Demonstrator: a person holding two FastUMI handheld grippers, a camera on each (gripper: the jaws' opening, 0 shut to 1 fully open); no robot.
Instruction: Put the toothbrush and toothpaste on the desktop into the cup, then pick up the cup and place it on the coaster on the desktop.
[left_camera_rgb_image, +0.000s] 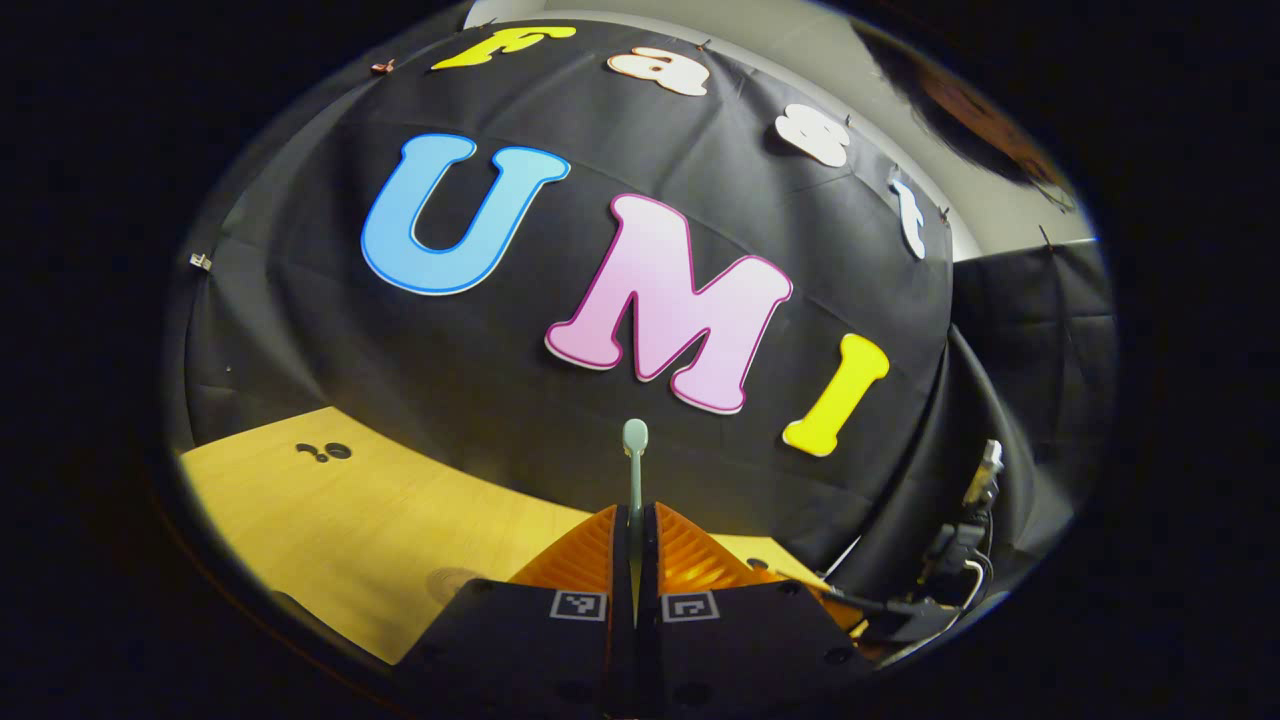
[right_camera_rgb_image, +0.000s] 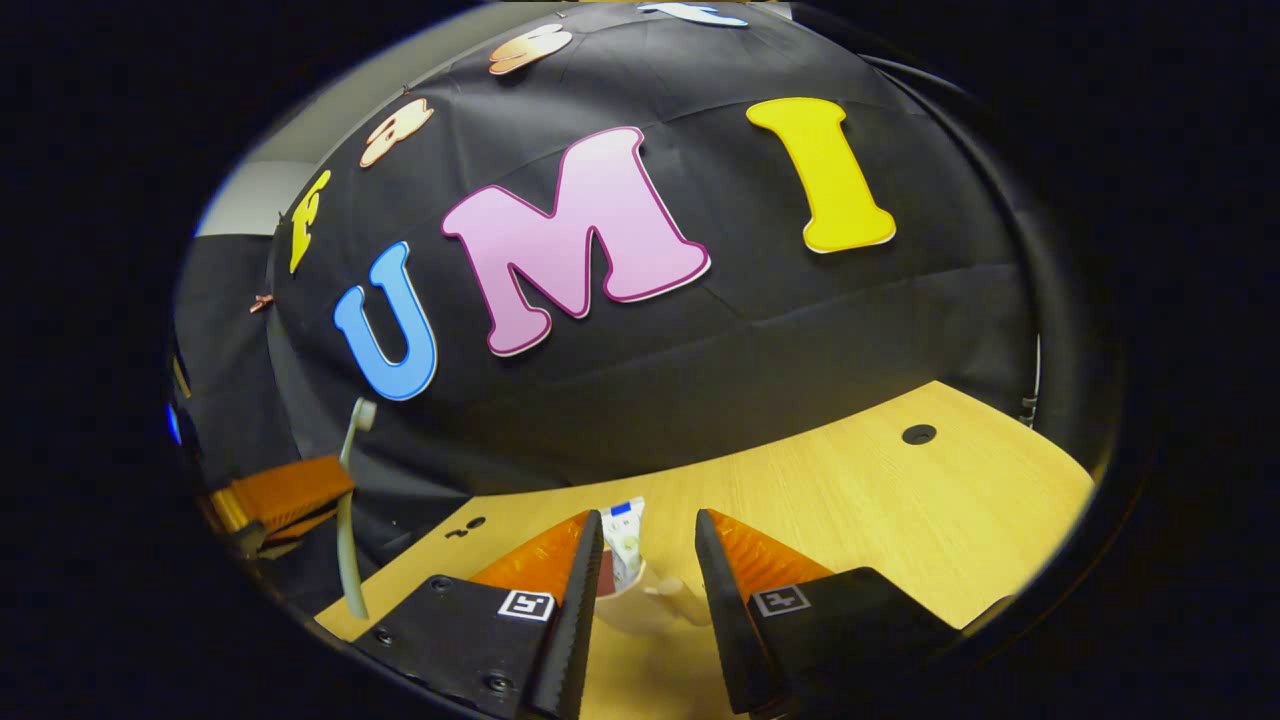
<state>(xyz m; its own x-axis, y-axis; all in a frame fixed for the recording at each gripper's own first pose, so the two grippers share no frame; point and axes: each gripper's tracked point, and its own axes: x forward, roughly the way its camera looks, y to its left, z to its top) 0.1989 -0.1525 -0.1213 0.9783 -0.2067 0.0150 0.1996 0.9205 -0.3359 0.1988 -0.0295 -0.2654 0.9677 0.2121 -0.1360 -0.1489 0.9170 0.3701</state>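
Pale toothbrush (left_camera_rgb_image: 635, 470) clamped upright in left hand-held gripper (left_camera_rgb_image: 635, 560).

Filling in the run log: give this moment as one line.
left claw: shut on pale green toothbrush, lifted | right claw: open around white cup | toothpaste tube: in cup

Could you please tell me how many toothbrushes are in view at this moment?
1: the toothbrush is clamped upright in the left hand-held gripper, above the desk. The right gripper view shows it at far left.

Toothpaste (right_camera_rgb_image: 626, 540) stands in the cup (right_camera_rgb_image: 640, 605) on the desktop (right_camera_rgb_image: 900, 510).
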